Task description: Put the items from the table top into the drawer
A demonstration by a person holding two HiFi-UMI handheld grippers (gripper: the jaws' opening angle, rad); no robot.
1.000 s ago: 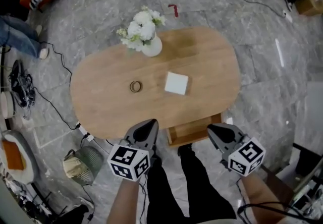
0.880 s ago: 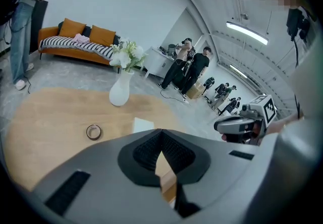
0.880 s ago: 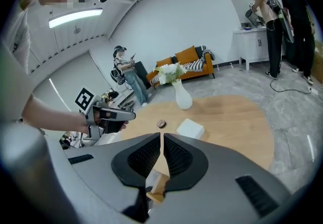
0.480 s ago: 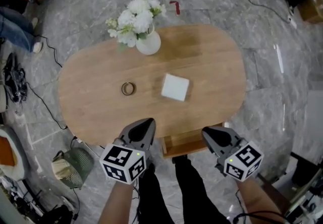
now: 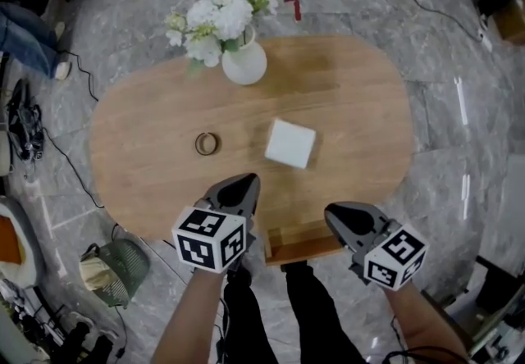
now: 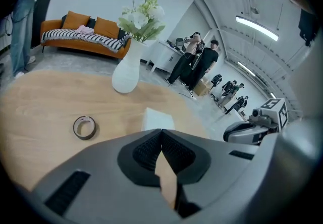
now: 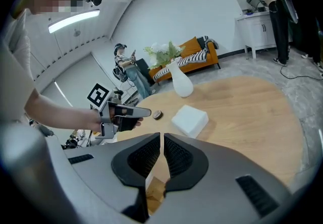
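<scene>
An oval wooden table (image 5: pixel 361 108) carries a brown tape roll (image 5: pixel 207 143) and a white box (image 5: pixel 290 143). A drawer (image 5: pixel 308 241) stands pulled out under its near edge. My left gripper (image 5: pixel 243 184) hovers at the near edge, just left of the drawer, shut and empty. Just right of the drawer is my right gripper (image 5: pixel 335 213), its jaws together with nothing between them. The left gripper view shows the tape roll (image 6: pixel 84 127) and the box (image 6: pixel 158 118) ahead of the left gripper (image 6: pixel 161 131). In the right gripper view the box (image 7: pixel 190 120) lies beyond the right gripper (image 7: pixel 161 134).
A white vase with white flowers (image 5: pixel 244 63) stands at the table's far left. A bag (image 5: pixel 123 268) and cables (image 5: pixel 78 174) lie on the grey floor at left. Someone's legs (image 5: pixel 29 51) show at upper left. An orange sofa (image 6: pixel 83 36) and people (image 6: pixel 199 61) are in the background.
Both grippers have sunk toward the table's near edge beside the drawer. The tape roll, box and vase have kept their places on the table.
</scene>
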